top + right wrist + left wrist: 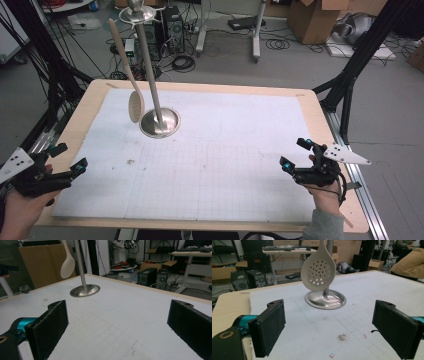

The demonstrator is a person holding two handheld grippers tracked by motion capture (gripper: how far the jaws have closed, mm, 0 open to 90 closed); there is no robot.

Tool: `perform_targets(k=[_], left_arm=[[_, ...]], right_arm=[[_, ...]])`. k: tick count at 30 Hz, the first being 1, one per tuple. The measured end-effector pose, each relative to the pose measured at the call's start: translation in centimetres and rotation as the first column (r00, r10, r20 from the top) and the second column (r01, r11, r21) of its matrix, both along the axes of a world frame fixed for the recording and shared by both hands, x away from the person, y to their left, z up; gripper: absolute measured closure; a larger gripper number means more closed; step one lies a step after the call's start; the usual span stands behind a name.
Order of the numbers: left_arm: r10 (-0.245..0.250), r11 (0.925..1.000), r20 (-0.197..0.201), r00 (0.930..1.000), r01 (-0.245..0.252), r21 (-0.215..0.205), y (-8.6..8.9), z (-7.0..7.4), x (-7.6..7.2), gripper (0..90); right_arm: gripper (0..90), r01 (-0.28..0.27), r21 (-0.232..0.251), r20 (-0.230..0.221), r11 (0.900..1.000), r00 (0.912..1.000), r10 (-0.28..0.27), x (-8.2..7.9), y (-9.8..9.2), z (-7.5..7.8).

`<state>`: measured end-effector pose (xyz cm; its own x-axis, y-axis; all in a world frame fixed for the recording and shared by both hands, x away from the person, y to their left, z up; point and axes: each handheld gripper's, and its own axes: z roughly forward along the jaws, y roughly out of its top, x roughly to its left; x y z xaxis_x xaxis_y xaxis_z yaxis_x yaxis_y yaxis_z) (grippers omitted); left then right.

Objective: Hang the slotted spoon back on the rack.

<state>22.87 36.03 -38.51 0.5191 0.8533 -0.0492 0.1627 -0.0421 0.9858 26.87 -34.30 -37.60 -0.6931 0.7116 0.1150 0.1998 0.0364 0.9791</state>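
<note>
A pale slotted spoon (135, 104) hangs from a metal stand (159, 122) with a round steel base, at the table's far left of centre. The left gripper view faces the spoon's perforated bowl (318, 274) above the base (325, 299). The right gripper view has the spoon (67, 266) and the base (84, 290) far off at upper left. My left gripper (68, 159) is open near the front left edge, with nothing between its jaws. My right gripper (295, 152) is open at the front right, also holding nothing.
A white gridded mat (210, 160) covers the wooden table (90, 102). A small dark stain (342, 337) marks the mat ahead of the left gripper. Beyond the table are cables, computer cases (170, 25) and cardboard boxes (312, 17). Black frame legs (350, 75) stand at the right.
</note>
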Motion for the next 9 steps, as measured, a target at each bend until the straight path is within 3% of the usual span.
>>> perform_targets(k=[9], left_arm=[[0.004,1.0000,-0.003,1.0000,-0.004,-0.008,-0.55,-0.08,0.28,11.8]], right_arm=[[2.4,-0.021,-0.028,-0.006,0.999,0.9998,0.021,0.31,0.78,-0.12]])
